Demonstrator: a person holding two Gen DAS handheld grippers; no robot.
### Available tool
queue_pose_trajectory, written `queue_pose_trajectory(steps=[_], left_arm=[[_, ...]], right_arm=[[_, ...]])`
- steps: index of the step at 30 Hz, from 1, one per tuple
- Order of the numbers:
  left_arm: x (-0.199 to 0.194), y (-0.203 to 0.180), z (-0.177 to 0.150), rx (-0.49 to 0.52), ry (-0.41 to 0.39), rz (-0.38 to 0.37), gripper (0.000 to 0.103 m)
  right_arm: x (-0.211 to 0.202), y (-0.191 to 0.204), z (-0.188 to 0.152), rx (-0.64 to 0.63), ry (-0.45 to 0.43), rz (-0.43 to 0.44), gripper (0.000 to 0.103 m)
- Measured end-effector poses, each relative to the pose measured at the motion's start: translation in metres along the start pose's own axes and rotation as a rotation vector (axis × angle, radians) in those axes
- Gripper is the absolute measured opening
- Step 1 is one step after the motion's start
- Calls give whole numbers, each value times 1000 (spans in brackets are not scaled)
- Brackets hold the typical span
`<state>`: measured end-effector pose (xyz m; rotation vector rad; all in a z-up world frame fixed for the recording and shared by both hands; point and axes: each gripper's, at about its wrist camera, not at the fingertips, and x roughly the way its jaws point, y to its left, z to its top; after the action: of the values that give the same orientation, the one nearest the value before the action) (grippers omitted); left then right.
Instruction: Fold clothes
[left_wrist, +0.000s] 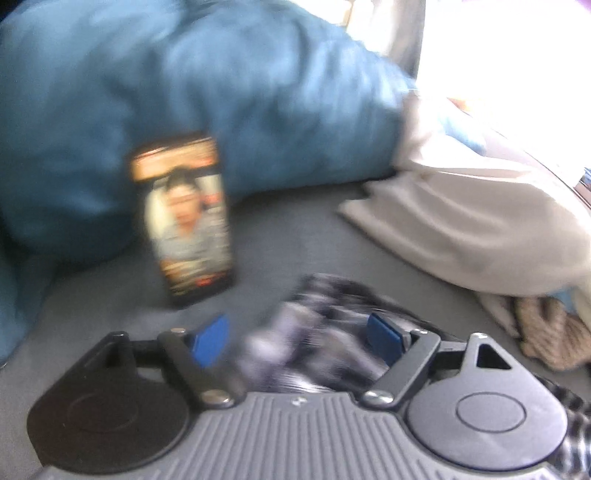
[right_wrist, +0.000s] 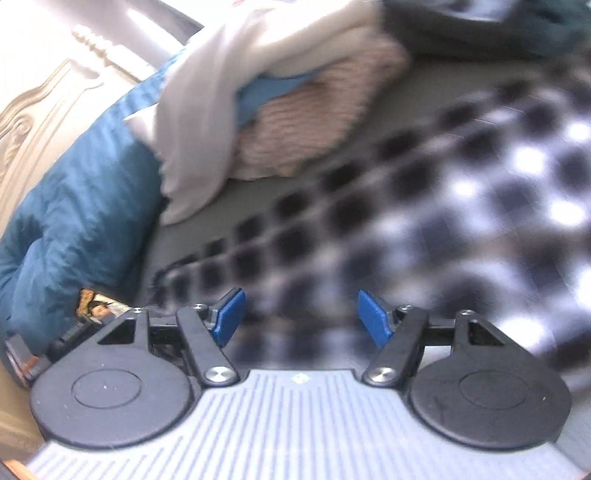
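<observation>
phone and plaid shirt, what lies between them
Left wrist view: only bare grey sheet between the phone and the plaid shirt.

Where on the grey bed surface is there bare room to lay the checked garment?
Bare grey sheet lies between the upright phone, the blue pillow and the white cloth pile. The pile's side is crowded; the black-and-white checked garment covers the near part.

The shirt (right_wrist: 443, 206) is checked in black, white and grey, and it lies on a plain grey bed (left_wrist: 295, 236). The pillow (left_wrist: 184, 92) is teal blue; beside it are a white cloth (left_wrist: 480, 229) and a ribbed pinkish-beige knit (right_wrist: 310, 122), with a strip of lighter blue cloth (right_wrist: 258, 96) between them. The phone (left_wrist: 184, 218) has a black frame and a bright orange-and-white screen, and both grippers are black and grey with blue fingers (right_wrist: 231, 314).
</observation>
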<state>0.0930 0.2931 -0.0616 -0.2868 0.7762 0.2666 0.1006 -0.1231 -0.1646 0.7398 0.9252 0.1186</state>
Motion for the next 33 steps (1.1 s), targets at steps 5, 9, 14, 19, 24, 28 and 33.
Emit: queue_pose_trajectory(steps=[5, 9, 14, 19, 24, 28, 33], left_arm=[[-5, -59, -14, 126, 35, -65, 84], [0, -102, -34, 197, 67, -91, 84], [15, -145, -61, 295, 107, -90, 84], [38, -176, -78, 348, 160, -53, 84], [55, -200, -86, 420, 180, -9, 84], [66, -208, -90, 451, 202, 35, 84], [71, -215, -93, 473, 213, 68, 85]], right_arm=[[-58, -57, -11, 57, -73, -95, 67], [-113, -115, -4, 81, -150, -211, 67], [-173, -182, 31, 49, -271, -393, 67], [-202, -249, 95, -43, -350, -571, 63], [-200, -314, 163, -113, -341, -650, 53], [-181, -343, 200, -149, -297, -633, 53], [-160, -372, 229, -186, -222, -634, 53]])
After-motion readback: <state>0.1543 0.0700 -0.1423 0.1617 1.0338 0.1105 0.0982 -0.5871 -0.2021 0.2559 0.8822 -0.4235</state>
